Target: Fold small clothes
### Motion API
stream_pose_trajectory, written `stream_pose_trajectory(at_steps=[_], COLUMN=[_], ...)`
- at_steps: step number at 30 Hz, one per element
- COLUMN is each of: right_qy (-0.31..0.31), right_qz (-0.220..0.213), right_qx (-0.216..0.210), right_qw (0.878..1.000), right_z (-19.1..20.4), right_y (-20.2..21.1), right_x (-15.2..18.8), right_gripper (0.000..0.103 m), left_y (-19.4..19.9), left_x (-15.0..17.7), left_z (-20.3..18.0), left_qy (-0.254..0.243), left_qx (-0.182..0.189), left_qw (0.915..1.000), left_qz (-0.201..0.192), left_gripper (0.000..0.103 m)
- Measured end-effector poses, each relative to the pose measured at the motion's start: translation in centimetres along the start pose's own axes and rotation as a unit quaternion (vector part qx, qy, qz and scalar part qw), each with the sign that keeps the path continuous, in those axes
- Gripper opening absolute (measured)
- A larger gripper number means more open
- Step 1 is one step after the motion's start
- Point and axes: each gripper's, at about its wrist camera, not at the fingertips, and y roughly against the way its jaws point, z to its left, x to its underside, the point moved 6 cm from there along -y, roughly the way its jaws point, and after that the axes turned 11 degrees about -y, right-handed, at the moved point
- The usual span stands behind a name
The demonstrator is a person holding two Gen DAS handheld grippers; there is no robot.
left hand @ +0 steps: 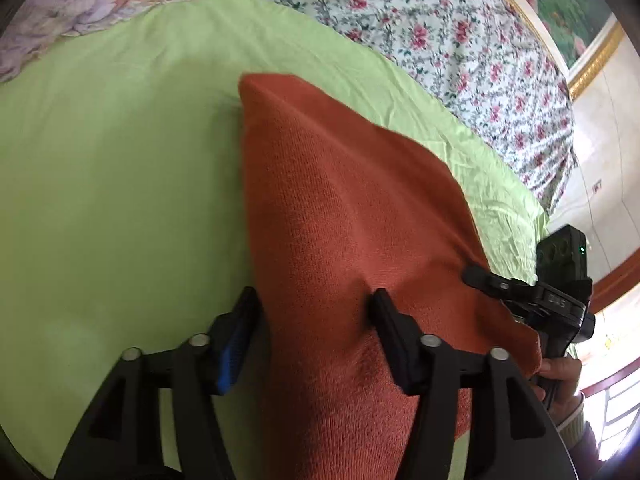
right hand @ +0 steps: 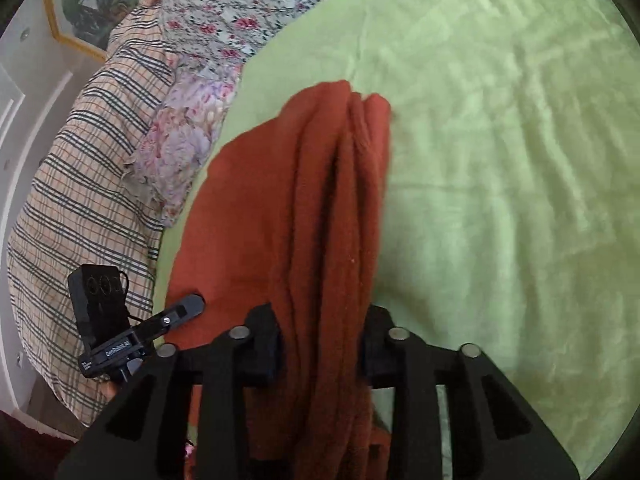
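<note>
The left gripper (left hand: 314, 312) has its jaws spread about halfway, with the rust-red knitted cloth (left hand: 340, 208) running up between them. The left pad, faced in blue, sits at the cloth's edge; the right pad lies against the cloth's surface. Whether either pad presses on it cannot be told.

The right gripper (right hand: 320, 334) also has its jaws partly apart, and a bunched, pleated band of the same cloth (right hand: 304, 208) passes between them toward 12 o'clock. The fabric fills most of the gap, yet a firm pinch cannot be confirmed.

From the left wrist view the cloth rises from the jaws to a folded corner near 12 o'clock and slopes down toward 4 o'clock, where the right gripper (left hand: 480, 278) meets its edge, a hand (left hand: 560, 372) around its handle. From the right wrist view, a flatter sheet of the cloth spreads toward 9 o'clock, and the left gripper (right hand: 188, 308) touches its edge near 8 o'clock.

The cloth lies on a light green bedsheet (left hand: 120, 168) covering the bed. Beyond it, toward 12 o'clock, is a floral blanket (left hand: 440, 32). In the right wrist view a plaid cushion (right hand: 88, 184) sits at 9 o'clock, with a pale flowered fabric (right hand: 184, 136) beside it.
</note>
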Motion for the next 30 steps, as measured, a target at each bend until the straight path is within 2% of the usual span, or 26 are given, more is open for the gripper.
stream_pose_trajectory(at_steps=[1, 3, 5, 7, 8, 10, 12, 15, 20, 22, 23, 24, 25, 30], right_qy=[0.002, 0.019, 0.036, 0.05, 0.053, 0.041, 0.026, 0.018, 0.065, 0.081, 0.081, 0.07, 0.054, 0.039], right_qz=[-0.012, -0.054, -0.086, -0.099, -0.094, -0.073, -0.049, -0.045, -0.099, -0.11, -0.1, -0.089, -0.086, -0.066], right_qx=[0.012, 0.034, 0.039, 0.035, 0.034, 0.049, 0.069, 0.069, 0.055, 0.096, 0.123, 0.139, 0.139, 0.074], right_qw=[1.0, 0.998, 0.995, 0.993, 0.994, 0.995, 0.996, 0.996, 0.991, 0.986, 0.984, 0.984, 0.985, 0.994], right_z=[0.0, 0.7, 1.9, 3.4, 4.0, 4.2, 3.6, 4.0, 7.3, 7.0, 6.3, 5.6, 5.0, 6.2], right_y=[0.8, 3.0, 4.8, 5.3, 4.9, 3.2, 0.9, -0.1, 3.2, 3.3, 2.9, 2.5, 2.4, 2.3], right_x=[-0.2, -0.9, -1.8, -2.6, -3.0, -3.7, -4.3, -4.5, -3.8, -3.9, -4.0, -4.1, -4.2, -2.7], right_gripper=[0.058, 0.062, 0.062, 0.06, 0.057, 0.042, 0.037, 0.017, 0.015, 0.015, 0.016, 0.021, 0.024, 0.024], left_y=[0.5, 1.3, 2.1, 2.1, 1.9, 1.4, 0.9, 0.2, -0.3, -0.5, -0.6, -0.6, -0.5, -0.5], left_x=[-0.1, -0.5, -1.0, -1.6, -1.8, -2.3, -2.4, -2.4, -2.0, -1.9, -1.8, -1.8, -1.8, -1.9], left_z=[0.2, 0.7, 1.4, 1.8, 1.8, 1.9, 2.0, 1.8, 1.0, 0.8, 0.7, 0.6, 0.5, 0.7], left_qy=[0.002, 0.012, 0.022, 0.029, 0.03, 0.026, 0.026, 0.025, 0.011, 0.01, 0.01, 0.011, 0.01, 0.01], left_qx=[-0.002, -0.007, -0.014, -0.018, -0.024, -0.038, -0.043, -0.044, -0.043, -0.044, -0.043, -0.042, -0.043, -0.039], left_qw=[1.0, 0.9998, 0.9993, 0.999, 0.9989, 0.9987, 0.9986, 0.9987, 0.999, 0.9989, 0.9989, 0.999, 0.9989, 0.9991], left_qz=[-0.005, -0.018, -0.027, -0.029, -0.027, -0.02, -0.012, -0.002, 0.007, 0.013, 0.014, 0.014, 0.014, 0.015], left_gripper=[0.067, 0.072, 0.072, 0.072, 0.072, 0.072, 0.071, 0.07, 0.07, 0.07, 0.07, 0.07, 0.07, 0.07])
